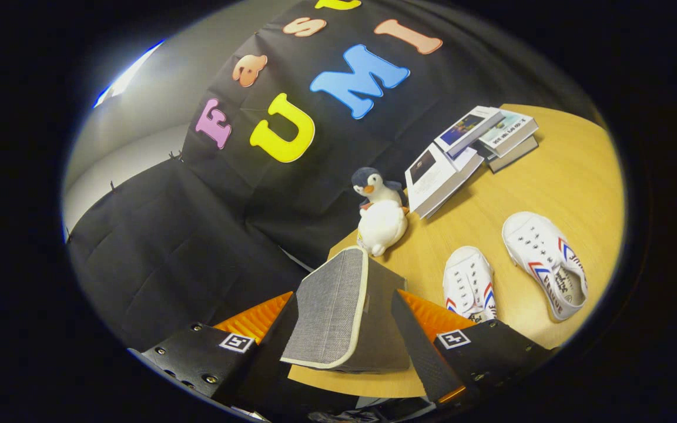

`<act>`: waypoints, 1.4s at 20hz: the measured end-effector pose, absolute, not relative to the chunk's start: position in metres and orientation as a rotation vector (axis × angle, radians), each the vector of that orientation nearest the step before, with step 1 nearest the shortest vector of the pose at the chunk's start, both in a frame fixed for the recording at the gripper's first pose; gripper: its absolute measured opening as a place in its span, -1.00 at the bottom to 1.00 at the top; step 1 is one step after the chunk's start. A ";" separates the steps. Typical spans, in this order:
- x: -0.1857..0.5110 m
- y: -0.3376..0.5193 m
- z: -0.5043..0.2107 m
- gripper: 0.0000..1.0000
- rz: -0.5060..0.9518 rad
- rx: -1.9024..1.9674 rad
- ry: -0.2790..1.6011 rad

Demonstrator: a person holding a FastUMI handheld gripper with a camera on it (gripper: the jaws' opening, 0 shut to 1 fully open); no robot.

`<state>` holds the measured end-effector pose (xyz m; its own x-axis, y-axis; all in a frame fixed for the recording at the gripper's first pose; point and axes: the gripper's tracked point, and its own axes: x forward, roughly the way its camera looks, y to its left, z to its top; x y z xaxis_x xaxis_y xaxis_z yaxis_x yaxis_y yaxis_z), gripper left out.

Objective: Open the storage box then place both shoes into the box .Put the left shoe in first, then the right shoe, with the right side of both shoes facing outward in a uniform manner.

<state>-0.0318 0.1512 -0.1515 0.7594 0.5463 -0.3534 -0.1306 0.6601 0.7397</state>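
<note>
My gripper (344, 314) is shut on the grey fabric lid (332, 317) of the storage box, which has a pale trim. The lid stands lifted between my fingers, and both fingers press on its sides. The box body below it is hidden. Two white canvas shoes with red and blue stripes lie on the wooden table (573, 176) to the right. The nearer shoe (469, 285) is just beyond my right finger (432, 329), with its heel hidden behind that finger. The other shoe (547, 264) lies further right, with its opening in view.
A plush penguin (379, 217) stands on the table's edge just beyond the lid. Several books (468, 153) are stacked and fanned out further back on the table. The black cloth wall rises behind and to the left.
</note>
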 end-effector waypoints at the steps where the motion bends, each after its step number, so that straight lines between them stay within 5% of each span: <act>1: -0.034 0.155 -0.155 0.95 0.420 0.781 0.618; 18: -0.047 0.217 -0.216 0.87 0.439 1.150 0.872; 20: -0.046 0.215 -0.227 0.29 0.394 1.148 0.900; 21: -0.048 0.219 -0.227 0.19 0.398 1.163 0.912; 25: -0.043 0.209 -0.220 0.17 0.385 1.194 0.890; 26: -0.034 0.210 -0.218 -0.44 0.371 1.224 0.876; 28: -0.034 0.213 -0.218 -0.86 0.376 1.205 0.882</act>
